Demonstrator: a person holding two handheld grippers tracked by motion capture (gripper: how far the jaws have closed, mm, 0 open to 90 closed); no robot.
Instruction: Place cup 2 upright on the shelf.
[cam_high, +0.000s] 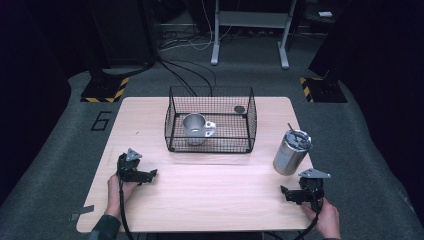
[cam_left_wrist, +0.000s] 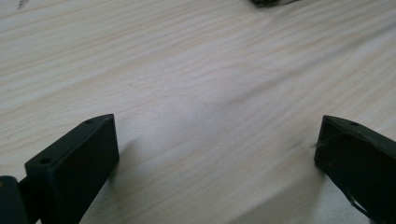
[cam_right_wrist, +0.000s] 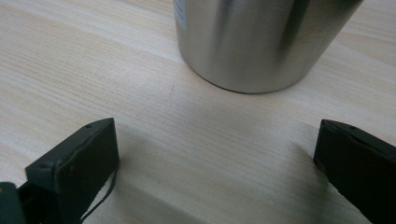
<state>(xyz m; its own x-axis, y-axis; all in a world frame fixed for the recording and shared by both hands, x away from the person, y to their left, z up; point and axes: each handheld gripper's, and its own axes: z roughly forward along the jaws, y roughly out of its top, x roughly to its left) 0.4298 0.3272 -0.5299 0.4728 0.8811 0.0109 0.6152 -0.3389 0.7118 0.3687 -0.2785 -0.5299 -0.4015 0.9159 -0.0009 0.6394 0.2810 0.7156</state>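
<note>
Wire basket (cam_high: 210, 145), black mesh, at the table's (cam_high: 200, 200) far middle; holds one metal mug (cam_high: 196, 128) with handle. Steel tumbler (cam_high: 291, 152): lidded, upright, to the basket's right and nearer the person; a small label (cam_right_wrist: 180, 10) on its wall, writing unreadable. Right gripper (cam_high: 284, 192): just nearer than the tumbler, jaws wide apart, empty. Left gripper (cam_high: 151, 173): nearer than the basket's left corner, jaws spread, empty. Floor marking "6" (cam_high: 102, 120) left of the basket.

The pale wooden table (cam_high: 200, 200) is brightly and evenly lit from above, while the floor around it sinks into near-black. The high view is soft and grainy. In the right gripper view the steel tumbler (cam_right_wrist: 261, 42) carries blurred streaks of glare; soft shadows spread beside the jaws.
</note>
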